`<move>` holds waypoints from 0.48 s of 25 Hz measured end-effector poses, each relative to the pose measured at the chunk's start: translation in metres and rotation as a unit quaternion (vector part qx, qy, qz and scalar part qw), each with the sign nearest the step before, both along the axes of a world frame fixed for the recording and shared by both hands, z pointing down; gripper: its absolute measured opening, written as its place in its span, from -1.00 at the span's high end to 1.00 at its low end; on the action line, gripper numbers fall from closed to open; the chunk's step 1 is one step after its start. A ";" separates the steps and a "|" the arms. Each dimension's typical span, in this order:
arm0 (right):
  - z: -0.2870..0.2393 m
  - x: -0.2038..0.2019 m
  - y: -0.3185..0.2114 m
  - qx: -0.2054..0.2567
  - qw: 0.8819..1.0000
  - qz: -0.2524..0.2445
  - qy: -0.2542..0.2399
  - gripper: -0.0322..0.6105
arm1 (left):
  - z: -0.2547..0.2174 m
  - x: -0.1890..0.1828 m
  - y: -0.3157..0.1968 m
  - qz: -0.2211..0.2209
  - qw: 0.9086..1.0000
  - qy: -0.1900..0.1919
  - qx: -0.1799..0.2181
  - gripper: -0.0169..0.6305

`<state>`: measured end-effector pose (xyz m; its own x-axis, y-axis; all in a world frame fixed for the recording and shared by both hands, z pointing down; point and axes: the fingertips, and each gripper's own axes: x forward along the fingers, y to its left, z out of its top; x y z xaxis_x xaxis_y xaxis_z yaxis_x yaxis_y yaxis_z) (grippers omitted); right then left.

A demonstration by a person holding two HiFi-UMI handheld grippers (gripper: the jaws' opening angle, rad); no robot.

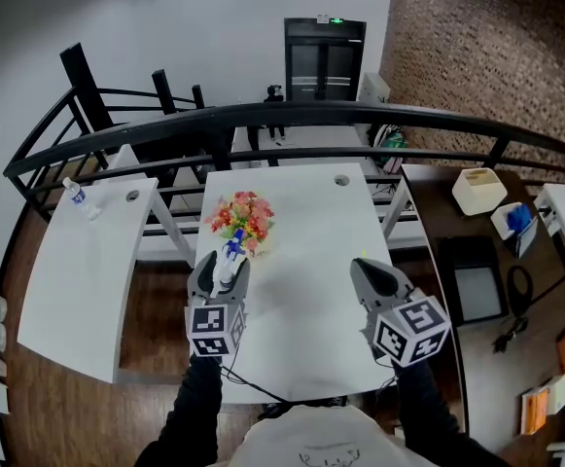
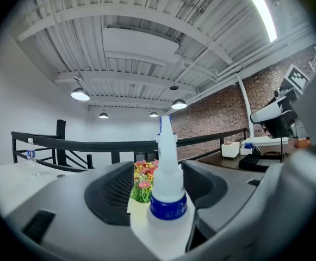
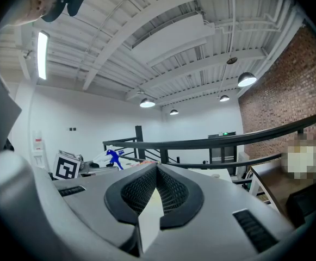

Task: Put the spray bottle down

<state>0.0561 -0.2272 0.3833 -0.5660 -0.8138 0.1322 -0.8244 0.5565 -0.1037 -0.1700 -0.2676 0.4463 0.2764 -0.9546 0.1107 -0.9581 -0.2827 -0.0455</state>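
We find the white plastic spray bottle with a blue collar and blue trigger (image 2: 167,184) standing upright between the jaws of the left gripper (image 1: 219,272), its long axis vertical and its nozzle uppermost. That claw is released: the jaws stand wide. In the left gripper view a gap shows between the left-hand pad and the bottle, with the bunch of pink and yellow flowers (image 1: 243,218) visible through it. On the other side the bottle stands very near the pad, and we cannot say for certain that it is clear of it. The bottle appears to rest on the white rectangular table (image 1: 311,212), just this side of the flowers, though its base is hidden. The right gripper (image 1: 374,276) is clenched on nothing, well apart to the right. We judge that the left claw must draw straight back toward the person, since any sideways drift could tip the bottle.
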 end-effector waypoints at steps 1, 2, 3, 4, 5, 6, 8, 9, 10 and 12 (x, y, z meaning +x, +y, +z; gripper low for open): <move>0.001 0.002 0.001 0.000 1.000 0.001 -0.001 0.95 | 0.000 -0.002 0.006 -0.007 1.000 0.003 0.002 0.06; 0.001 0.004 0.002 0.000 1.000 0.002 -0.002 0.95 | 0.000 -0.004 0.014 -0.015 1.000 0.008 0.004 0.06; 0.002 0.005 0.003 0.000 1.000 0.004 -0.004 0.95 | 0.000 -0.007 0.023 -0.025 1.000 0.014 0.006 0.06; 0.001 0.007 0.004 0.001 1.000 0.006 -0.006 0.95 | -0.002 -0.010 0.033 -0.038 0.999 0.023 0.010 0.06; 0.001 0.008 0.005 0.001 1.000 0.006 -0.009 0.95 | -0.003 -0.014 0.045 -0.053 0.998 0.034 0.016 0.06; 0.000 0.009 0.007 0.001 1.000 0.007 -0.010 0.95 | -0.006 -0.017 0.056 -0.069 0.996 0.043 0.021 0.07; 0.000 0.011 0.010 0.002 1.000 0.005 -0.013 0.95 | -0.009 -0.018 0.078 -0.087 0.994 0.055 0.025 0.29; 0.000 0.011 0.011 0.002 1.000 0.004 -0.014 0.95 | -0.010 -0.015 0.086 -0.087 0.994 0.057 0.023 0.56; 0.000 0.012 0.012 0.004 1.000 0.004 -0.016 0.95 | -0.012 -0.011 0.092 -0.083 0.995 0.057 0.020 0.70; -0.002 0.013 0.015 0.010 1.000 0.002 -0.020 0.95 | -0.018 0.000 0.099 -0.067 0.996 0.055 0.017 0.95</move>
<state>0.0688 -0.2123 0.3808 -0.5670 -0.8185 0.0924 -0.8221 0.5554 -0.1251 -0.1704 -0.1687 0.4280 0.1545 -0.9865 0.0547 -0.9869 -0.1515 0.0546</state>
